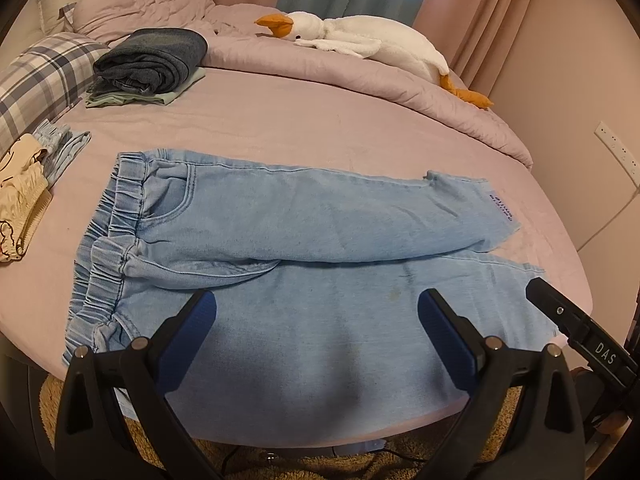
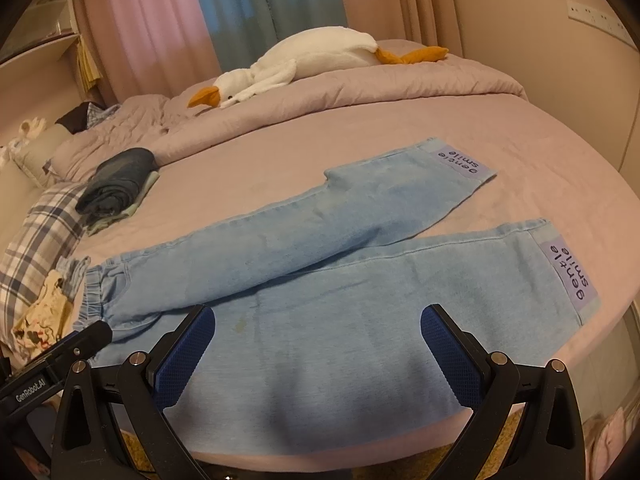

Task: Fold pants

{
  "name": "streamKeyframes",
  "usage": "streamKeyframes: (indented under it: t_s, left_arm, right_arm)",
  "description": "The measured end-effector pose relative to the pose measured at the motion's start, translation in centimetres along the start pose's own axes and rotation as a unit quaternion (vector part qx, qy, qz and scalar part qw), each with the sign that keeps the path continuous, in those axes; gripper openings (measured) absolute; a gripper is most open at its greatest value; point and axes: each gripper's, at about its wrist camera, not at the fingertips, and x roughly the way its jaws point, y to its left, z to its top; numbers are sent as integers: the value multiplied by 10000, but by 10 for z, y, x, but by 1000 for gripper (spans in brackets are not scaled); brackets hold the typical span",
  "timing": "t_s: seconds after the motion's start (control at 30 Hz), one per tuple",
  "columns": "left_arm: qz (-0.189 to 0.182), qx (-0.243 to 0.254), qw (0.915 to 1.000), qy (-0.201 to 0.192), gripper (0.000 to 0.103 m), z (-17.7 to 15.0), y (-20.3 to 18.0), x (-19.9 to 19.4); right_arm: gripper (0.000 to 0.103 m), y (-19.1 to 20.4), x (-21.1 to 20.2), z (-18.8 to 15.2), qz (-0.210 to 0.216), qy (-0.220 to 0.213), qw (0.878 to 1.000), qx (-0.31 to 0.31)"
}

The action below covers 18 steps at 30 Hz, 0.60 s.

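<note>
Lying flat on the bed (image 1: 320, 120), the pants (image 1: 280, 240) remain unfolded — both grippers, left (image 1: 316, 328) and right (image 2: 318, 330), gape wide, holding nothing.

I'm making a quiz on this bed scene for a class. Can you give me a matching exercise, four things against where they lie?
Things:
1. Light jeans
2. Plush goose
3. Dark folded jeans
4. Plaid pillow

Places:
A. On the bunched duvet at the far side of the bed
B. At the bed's left edge, beside the folded stack
C. Spread flat just ahead of both open claws
D. Stacked on a pale green garment

Pairs: 1-C, 2-A, 3-D, 4-B
</note>
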Motion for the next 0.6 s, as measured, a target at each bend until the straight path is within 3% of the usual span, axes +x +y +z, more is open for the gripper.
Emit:
streamKeyframes:
  t_s: [0.6]
  left_arm:
    - [33,-46,9999,99,101,1,3,7]
  right_arm:
    - [103,-5,6,1,-13,67,10000,69]
